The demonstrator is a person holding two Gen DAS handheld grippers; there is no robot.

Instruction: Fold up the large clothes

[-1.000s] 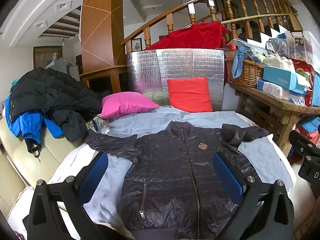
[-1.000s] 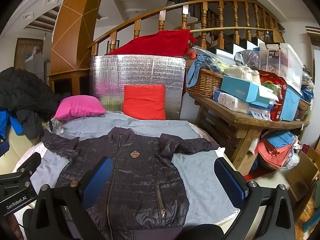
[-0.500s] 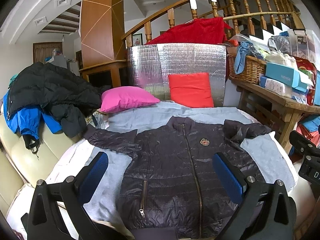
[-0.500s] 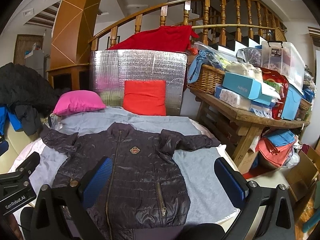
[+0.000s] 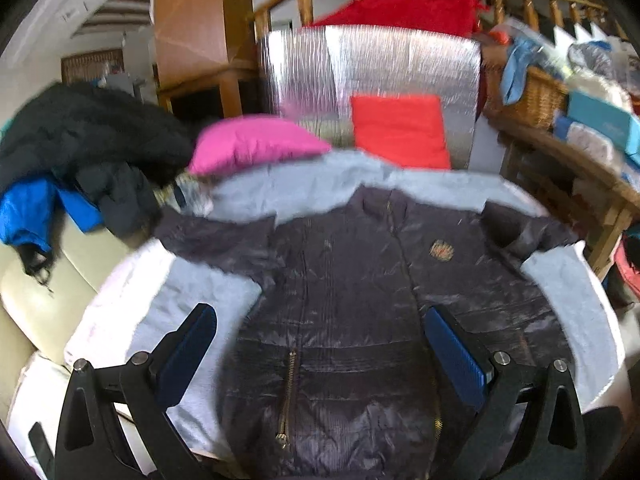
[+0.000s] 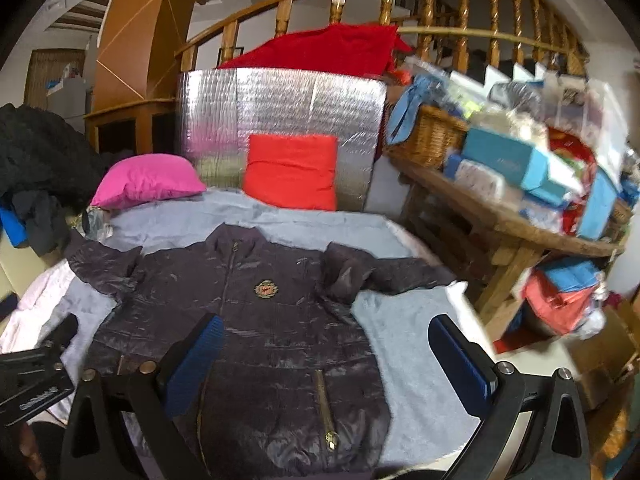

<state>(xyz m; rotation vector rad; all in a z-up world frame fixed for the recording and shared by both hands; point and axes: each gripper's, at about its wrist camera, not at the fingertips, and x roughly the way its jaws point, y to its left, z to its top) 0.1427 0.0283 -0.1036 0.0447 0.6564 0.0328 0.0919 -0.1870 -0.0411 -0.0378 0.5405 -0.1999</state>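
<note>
Jacket (image 5: pixel 360 320), dark and quilted, lies flat, front up, on a grey sheet (image 6: pixel 408 344). Left gripper (image 5: pixel 320 344) and right gripper (image 6: pixel 324 356) hover above, jaws wide, empty. Folding seems unstarted; next, likely grasp a sleeve (image 6: pixel 392 272).

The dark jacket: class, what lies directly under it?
The dark jacket lies spread on a grey sheet that shows around it. Whatever is under the jacket's middle is covered and cannot be seen.

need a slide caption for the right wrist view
Open right gripper above a dark quilted jacket spread flat on a grey sheet.
</note>
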